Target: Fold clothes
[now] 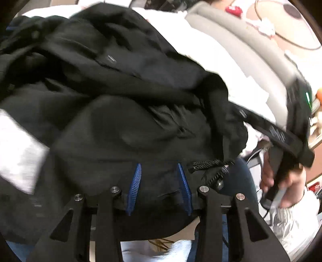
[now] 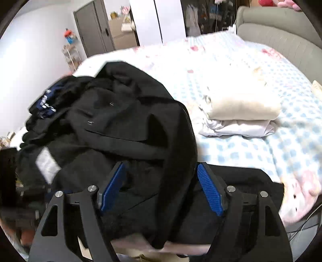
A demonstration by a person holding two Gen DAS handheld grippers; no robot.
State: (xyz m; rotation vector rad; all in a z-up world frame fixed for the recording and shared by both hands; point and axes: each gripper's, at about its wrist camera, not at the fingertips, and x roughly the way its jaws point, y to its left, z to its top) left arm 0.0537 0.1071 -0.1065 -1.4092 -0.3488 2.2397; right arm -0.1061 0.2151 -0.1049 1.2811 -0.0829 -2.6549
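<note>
Both grippers are buried in a crumpled black jacket [image 2: 124, 129] heaped on the bed [image 2: 251, 153]. Left gripper [image 1: 159, 187] has its blue pads spread with fabric between them, right gripper [image 2: 161, 187] too. Folded cream and white clothes [image 2: 241, 112] sit just beside the jacket.

A home bedroom is shown. Most of the right wrist view is taken up by a bed [image 2: 251, 153] covered with a blue-checked sheet printed with pink cartoon figures, and a grey padded headboard [image 2: 281, 34] is seen at its far end. Folded pale clothes [image 2: 241, 112] are stacked on the sheet. A grey wardrobe [image 2: 94, 30], a white door [image 2: 159, 20] and plush toys [image 2: 281, 3] are seen along the walls.
</note>
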